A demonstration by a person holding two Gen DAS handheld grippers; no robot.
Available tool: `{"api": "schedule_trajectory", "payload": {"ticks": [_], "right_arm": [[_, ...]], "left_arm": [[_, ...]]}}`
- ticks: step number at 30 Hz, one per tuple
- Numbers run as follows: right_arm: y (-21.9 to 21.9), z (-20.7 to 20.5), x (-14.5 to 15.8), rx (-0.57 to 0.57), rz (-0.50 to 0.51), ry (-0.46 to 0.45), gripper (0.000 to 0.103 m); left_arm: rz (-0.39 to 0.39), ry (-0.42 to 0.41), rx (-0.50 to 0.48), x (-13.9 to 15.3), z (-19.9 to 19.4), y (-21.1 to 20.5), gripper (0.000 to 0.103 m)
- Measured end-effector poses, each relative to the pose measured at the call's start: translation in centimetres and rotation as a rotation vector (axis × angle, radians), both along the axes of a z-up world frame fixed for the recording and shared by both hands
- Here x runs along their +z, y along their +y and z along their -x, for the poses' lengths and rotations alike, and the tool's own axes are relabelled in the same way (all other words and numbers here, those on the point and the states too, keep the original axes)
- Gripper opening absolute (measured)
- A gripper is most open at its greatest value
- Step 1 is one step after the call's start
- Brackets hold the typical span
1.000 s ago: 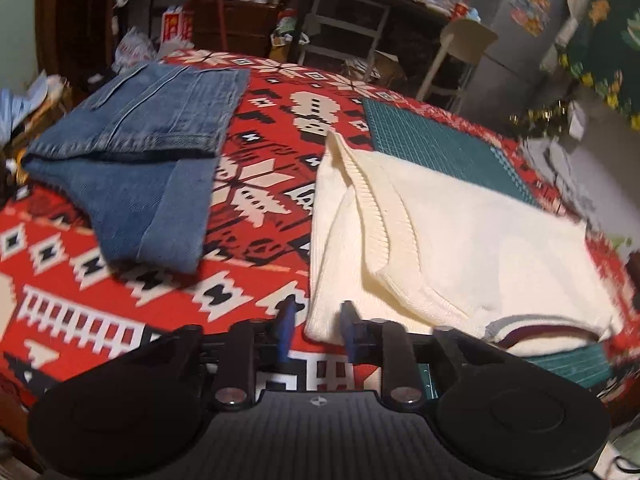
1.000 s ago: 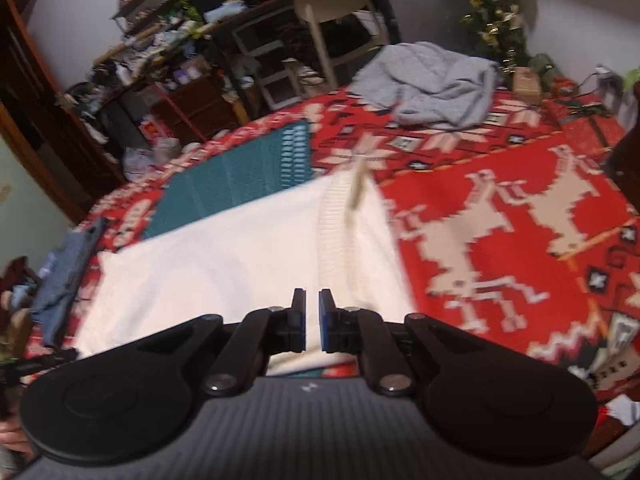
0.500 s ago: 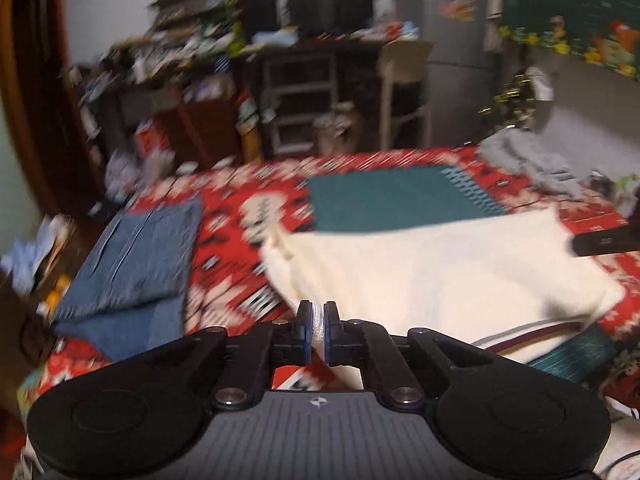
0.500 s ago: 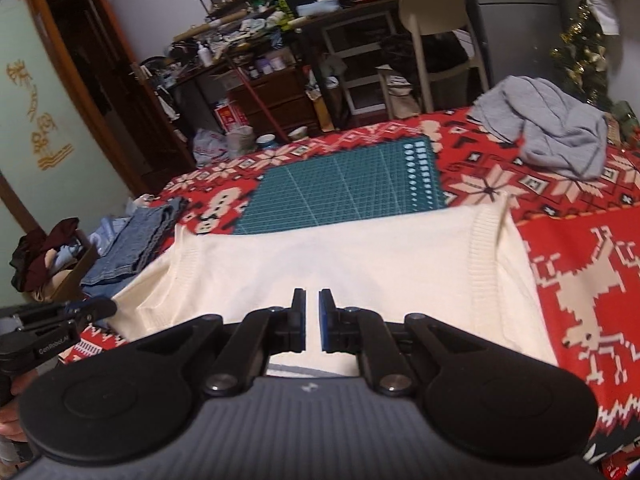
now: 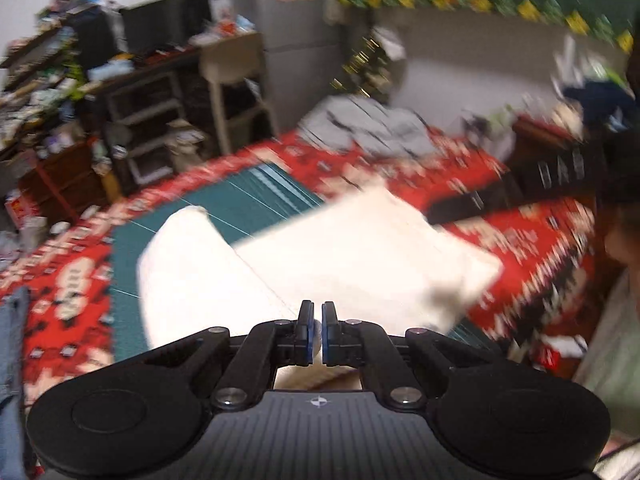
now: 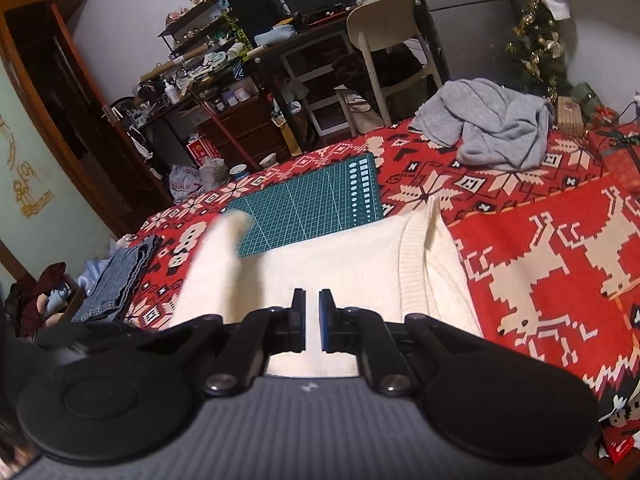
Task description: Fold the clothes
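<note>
A cream knit sweater (image 6: 344, 264) lies on the red patterned tablecloth (image 6: 540, 248), partly over a green cutting mat (image 6: 312, 208). My right gripper (image 6: 313, 320) is shut on the sweater's near edge, with cream knit showing between its pads. My left gripper (image 5: 315, 330) is shut on another part of the sweater (image 5: 360, 248) and holds its left side raised and doubled over. That lifted flap (image 6: 216, 256) shows as a blur in the right wrist view. The left wrist view is smeared by motion.
Folded blue jeans (image 6: 116, 280) lie at the table's left edge. A crumpled grey garment (image 6: 488, 132) sits at the far right. Behind the table stand a pale chair (image 6: 384, 32) and cluttered shelves. Part of a person (image 5: 624, 240) shows at the right edge.
My left gripper closed on the sweater's left edge, then swept to the right, lifting that side over the body. My right gripper stayed shut at the near edge.
</note>
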State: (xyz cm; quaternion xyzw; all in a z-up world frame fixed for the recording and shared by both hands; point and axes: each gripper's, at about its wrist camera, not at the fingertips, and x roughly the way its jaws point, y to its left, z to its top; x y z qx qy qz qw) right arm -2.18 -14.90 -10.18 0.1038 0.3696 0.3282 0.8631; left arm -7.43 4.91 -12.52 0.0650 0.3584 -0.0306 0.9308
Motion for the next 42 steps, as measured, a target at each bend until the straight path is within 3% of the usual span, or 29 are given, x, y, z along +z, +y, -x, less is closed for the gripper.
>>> {"api": "schedule_trajectory", "payload": {"ticks": [3,5,7,10,12,16,18,22,26,27,30,36,39,42], "right_arm": [[0.4,-0.2,-0.8,0.019,0.0,0.028,0.009],[1.0,-0.2,-1.3,0.036,0.012,0.037,0.009],[1.5,-0.3,-1.9,0.054,0.021,0.044,0.009],[2.5,-0.2,-2.4,0.08,0.013,0.068,0.01],[3.1,-0.2,-2.7,0.099,0.002,0.085,0.019],[4.9,-0.3,-3.5,0.153,-0.003,0.114,0.022],[5.9,-0.3,-4.1,0.173,0.008,0.134,0.03],[7.6,-0.3,-5.3,0.205,0.021,0.183,0.03],[9.2,-0.1,-6.5,0.209,0.08,0.195,0.029],[9.5,0.2,-6.6,0.211,0.09,0.182,0.019],[10.1,1.2,-6.3,0.218,0.123,0.129,0.006],[8.2,3.1,-3.1,0.184,0.149,0.0,0.005],[7.3,3.4,-2.9,0.17,0.185,-0.012,0.005],[7.1,3.2,-4.6,0.162,0.243,0.016,0.005]], "left_arm": [[0.018,0.056,-0.019,-1.9,-0.7,-0.5,0.0],[0.062,0.079,-0.02,-2.3,-0.5,-0.2,0.005],[0.115,0.043,-0.031,-1.2,0.7,0.3,0.009],[0.189,-0.032,-0.03,1.1,2.7,1.6,0.022],[0.216,-0.072,-0.008,2.3,3.8,2.5,0.025],[0.259,-0.097,0.106,3.3,5.3,5.6,0.025],[0.302,-0.091,0.176,3.0,5.6,7.7,0.025],[0.389,-0.061,0.291,2.0,5.9,11.7,0.023],[0.407,-0.04,0.336,1.6,6.0,13.3,0.023],[0.41,-0.038,0.333,1.5,5.8,13.4,0.023],[0.405,-0.039,0.309,1.6,5.3,12.9,0.023],[0.456,-0.032,0.2,1.5,3.9,11.6,0.022],[0.41,0.005,0.143,0.4,2.8,9.9,0.021],[0.318,0.073,0.114,-1.9,1.9,8.4,0.02]]}}
